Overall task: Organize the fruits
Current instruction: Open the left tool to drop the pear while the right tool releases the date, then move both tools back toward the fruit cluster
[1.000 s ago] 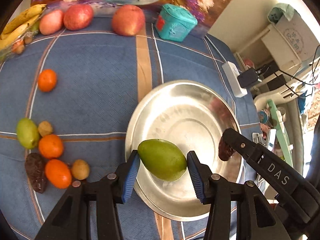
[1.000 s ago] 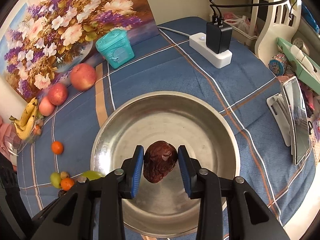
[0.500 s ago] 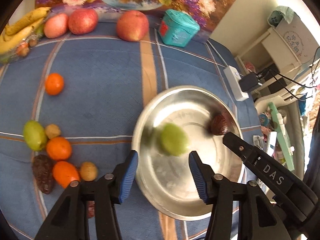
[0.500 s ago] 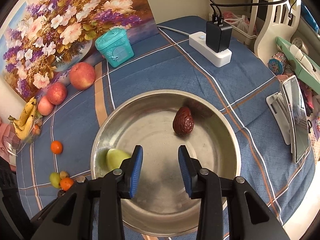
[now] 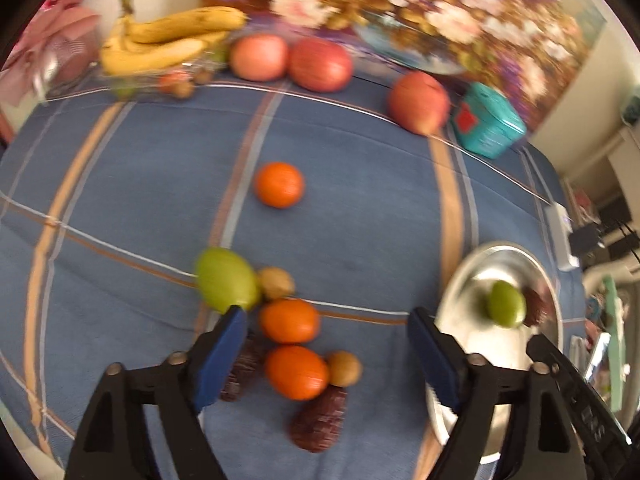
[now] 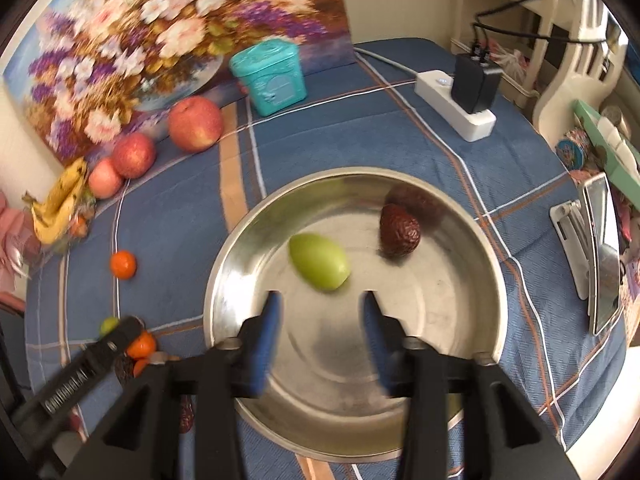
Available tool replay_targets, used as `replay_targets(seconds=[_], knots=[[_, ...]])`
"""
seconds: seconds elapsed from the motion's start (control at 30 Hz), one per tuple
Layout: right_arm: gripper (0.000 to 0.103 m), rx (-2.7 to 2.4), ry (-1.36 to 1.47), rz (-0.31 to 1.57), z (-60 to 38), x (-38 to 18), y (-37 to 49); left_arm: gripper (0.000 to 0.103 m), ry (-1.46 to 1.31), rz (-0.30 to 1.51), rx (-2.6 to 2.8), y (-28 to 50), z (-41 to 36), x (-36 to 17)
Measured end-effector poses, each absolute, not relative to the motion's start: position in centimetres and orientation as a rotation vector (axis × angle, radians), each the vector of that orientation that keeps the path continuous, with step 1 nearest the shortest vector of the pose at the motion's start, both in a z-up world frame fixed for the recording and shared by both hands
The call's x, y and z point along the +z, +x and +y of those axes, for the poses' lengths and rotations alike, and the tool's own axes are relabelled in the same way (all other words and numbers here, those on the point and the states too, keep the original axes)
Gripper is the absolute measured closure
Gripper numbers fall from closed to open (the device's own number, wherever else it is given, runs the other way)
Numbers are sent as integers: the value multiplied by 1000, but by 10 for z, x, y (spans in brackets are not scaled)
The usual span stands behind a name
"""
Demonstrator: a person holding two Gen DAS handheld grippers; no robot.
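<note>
**Tongs opening, two fruits loose in the bowl**

Tongs first. My left tongs (image 5: 324,332) are spreading wide, the blue pads apart with nothing pressed between them; they hang over a cluster of fruit on the blue plaid table (image 5: 140,168). Inside that gap lie two oranges: the upper orange (image 5: 289,320) and the lower orange (image 5: 297,372). A small brown fruit (image 5: 344,368) touches the lower orange at its 3 o'clock, and a dark wrinkled date (image 5: 320,420) sits at its 5 o'clock. At 10 o'clock from the upper orange, just past my left pad, a green mango (image 5: 226,280) rests against another small brown fruit (image 5: 276,282). A second dark date (image 5: 240,368) is half hidden behind the left pad.

My right tongs (image 6: 320,312) are opening too, empty, poised above the steel bowl (image 6: 480,312). Just ahead of them, at 12 o'clock, a green fruit (image 6: 318,262) lies blurred on the bowl's floor; at 1 o'clock a dark wrinkled fruit (image 6: 400,236) rests near the far wall, apart from the green one.

Farther out, a lone orange (image 5: 279,184) sits mid-table at 12 o'clock from the left tongs. Along the far edge stand three apples, the nearest (image 6: 195,123) beside a teal tin (image 6: 270,76), with a bunch of bananas (image 5: 168,40) at 11 o'clock. A white power strip (image 6: 452,108) lies at 1 o'clock from the bowl.
</note>
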State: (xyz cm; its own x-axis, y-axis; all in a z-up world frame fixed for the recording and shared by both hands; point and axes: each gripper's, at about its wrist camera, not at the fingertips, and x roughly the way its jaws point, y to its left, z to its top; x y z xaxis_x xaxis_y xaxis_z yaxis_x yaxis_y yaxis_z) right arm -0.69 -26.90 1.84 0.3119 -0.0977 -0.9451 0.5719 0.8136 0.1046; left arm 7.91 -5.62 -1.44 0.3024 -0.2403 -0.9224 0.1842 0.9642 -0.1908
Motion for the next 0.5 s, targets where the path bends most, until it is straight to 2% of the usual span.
replay_targets(seconds=[0.03,0.07,0.27,0.3,0.33,0.5], knots=[[21,-451,457,1182,-265,18,-6,2,-39,1225,-267,80,-53,-15],[21,-438,446,1186,-260,18,-4,0,-23,1218,-248,81,-49,-15],[20,-407,378,1188,-242,17,1,0,24,1135,-162,84,-29,-11],[18,-406,376,1179,-241,18,1,0,41,1107,-156,83,-25,-8],[11,-407,376,1171,-240,18,2,0,65,1079,-147,82,-23,-6],[10,-386,381,1122,-234,23,5,0,123,1040,-128,83,-15,3]])
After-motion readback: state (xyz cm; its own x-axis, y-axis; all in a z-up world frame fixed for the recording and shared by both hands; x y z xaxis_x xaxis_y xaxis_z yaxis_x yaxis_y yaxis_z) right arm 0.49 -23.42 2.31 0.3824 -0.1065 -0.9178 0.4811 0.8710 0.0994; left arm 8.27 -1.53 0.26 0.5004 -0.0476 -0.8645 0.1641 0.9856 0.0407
